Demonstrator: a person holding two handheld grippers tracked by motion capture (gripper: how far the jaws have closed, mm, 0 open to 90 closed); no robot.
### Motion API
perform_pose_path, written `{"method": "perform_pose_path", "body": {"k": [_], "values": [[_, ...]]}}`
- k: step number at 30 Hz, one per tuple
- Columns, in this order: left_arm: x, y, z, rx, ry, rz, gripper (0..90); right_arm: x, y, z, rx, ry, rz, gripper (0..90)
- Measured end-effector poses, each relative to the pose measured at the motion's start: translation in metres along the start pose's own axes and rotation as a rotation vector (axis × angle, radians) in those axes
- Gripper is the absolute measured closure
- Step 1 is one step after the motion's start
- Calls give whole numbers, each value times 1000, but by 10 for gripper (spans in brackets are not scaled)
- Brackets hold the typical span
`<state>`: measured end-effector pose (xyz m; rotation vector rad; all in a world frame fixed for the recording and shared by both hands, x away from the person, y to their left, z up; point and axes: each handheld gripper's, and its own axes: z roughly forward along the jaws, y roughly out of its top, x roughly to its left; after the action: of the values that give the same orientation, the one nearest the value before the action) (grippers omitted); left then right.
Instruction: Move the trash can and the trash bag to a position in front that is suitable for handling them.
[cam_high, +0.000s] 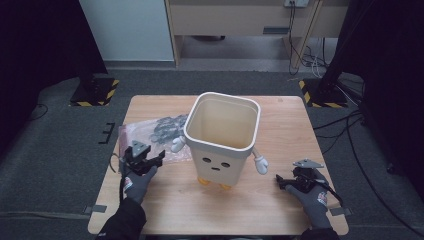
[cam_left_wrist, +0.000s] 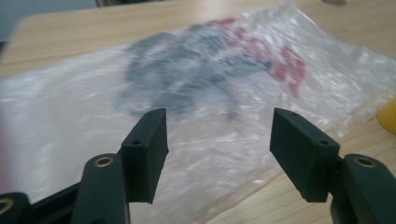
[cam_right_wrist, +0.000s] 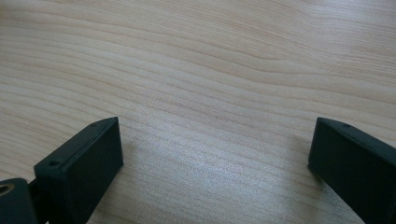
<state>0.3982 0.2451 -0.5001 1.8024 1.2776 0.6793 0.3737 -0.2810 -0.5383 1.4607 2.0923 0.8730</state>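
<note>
We hold our left tool (cam_high: 151, 161) low at the near left of the light wooden surface (cam_high: 280, 210), with its two black jaws wide apart and nothing between them. In the left gripper view the left tool (cam_left_wrist: 218, 130) points right at the clear crinkly plastic bag (cam_left_wrist: 224, 93) with dark grey and red print on it, so we think the jaws are apart to make room for the thin plastic to slide in. The bag (cam_high: 145, 131) lies flat on the left side of the surface, just beside the bin, and its near edge is close to the tool. Lying flat makes it hard to pinch, so we would go for an edge or a wrinkle.

Our right tool (cam_high: 281, 181) rests low at the near right, and it too has its jaws apart and holds nothing. In the right gripper view we see the right tool (cam_right_wrist: 215, 140) over bare wood. We think it waits there, out of the way.

Between the two tools stands the cream plastic bin (cam_high: 220, 140) with a little face, white hands and yellow feet. It is upright, its top is open and nothing is inside. We guess the bag is meant to go in it.
</note>
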Motion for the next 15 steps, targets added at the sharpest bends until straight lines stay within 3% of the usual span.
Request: {"method": "perform_pose_path", "body": {"k": [2, 5, 11, 15], "values": [[-12, 1, 15, 22, -21, 29, 365, 0, 0, 0, 0, 0, 0, 30], [-25, 2, 31, 42, -44, 38, 375, 0, 0, 0, 1, 1, -1, 29], [-43, 4, 55, 67, -68, 65, 370, 0, 0, 0, 0, 2, -3, 28], [-47, 1, 64, 99, -71, 75, 371, -1, 0, 0, 0, 2, -9, 27]]}}
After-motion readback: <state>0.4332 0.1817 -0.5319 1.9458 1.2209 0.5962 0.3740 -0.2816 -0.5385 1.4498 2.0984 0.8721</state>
